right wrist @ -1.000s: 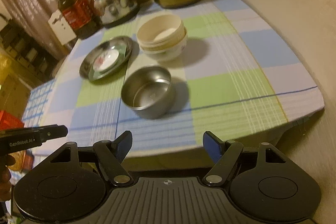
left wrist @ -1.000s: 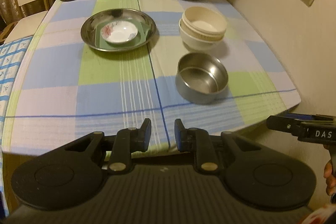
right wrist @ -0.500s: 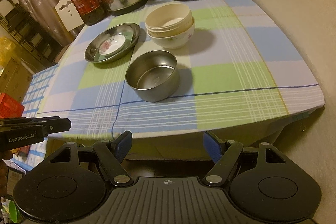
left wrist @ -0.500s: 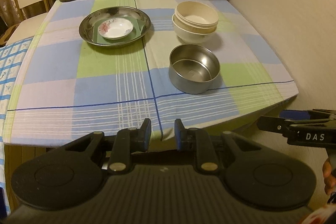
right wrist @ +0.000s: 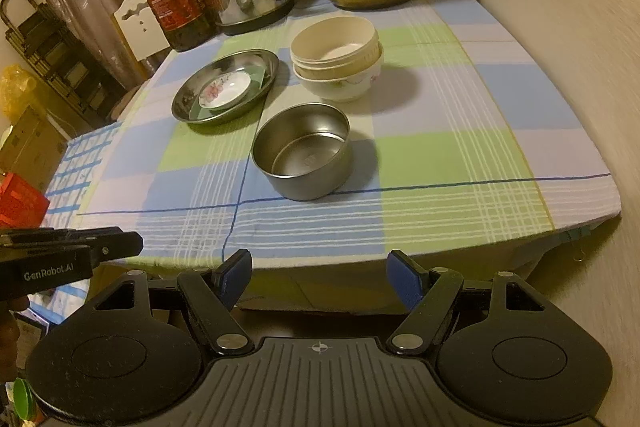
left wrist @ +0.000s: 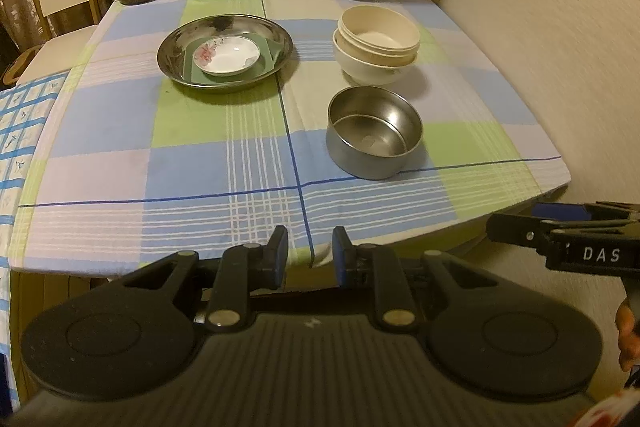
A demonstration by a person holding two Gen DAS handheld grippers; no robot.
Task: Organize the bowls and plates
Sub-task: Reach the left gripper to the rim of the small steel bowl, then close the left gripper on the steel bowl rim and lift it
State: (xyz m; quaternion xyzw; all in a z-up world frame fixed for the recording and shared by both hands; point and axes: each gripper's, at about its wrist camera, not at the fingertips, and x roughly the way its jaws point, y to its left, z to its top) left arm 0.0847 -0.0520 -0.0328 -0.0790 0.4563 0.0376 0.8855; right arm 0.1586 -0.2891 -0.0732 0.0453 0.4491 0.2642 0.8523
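Both grippers hang off the near edge of the table with nothing in them: the left gripper has its jaws a little apart, and the right gripper has its jaws spread wide. A steel bowl sits near the near right corner. Just behind it are stacked bowls, and a small dish lies in a steel plate to the left.

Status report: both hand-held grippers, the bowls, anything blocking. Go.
Left hand-held gripper narrow, empty; right hand-held gripper open, empty. Steel bowl alone, near stacked bowls. Nothing in the way.
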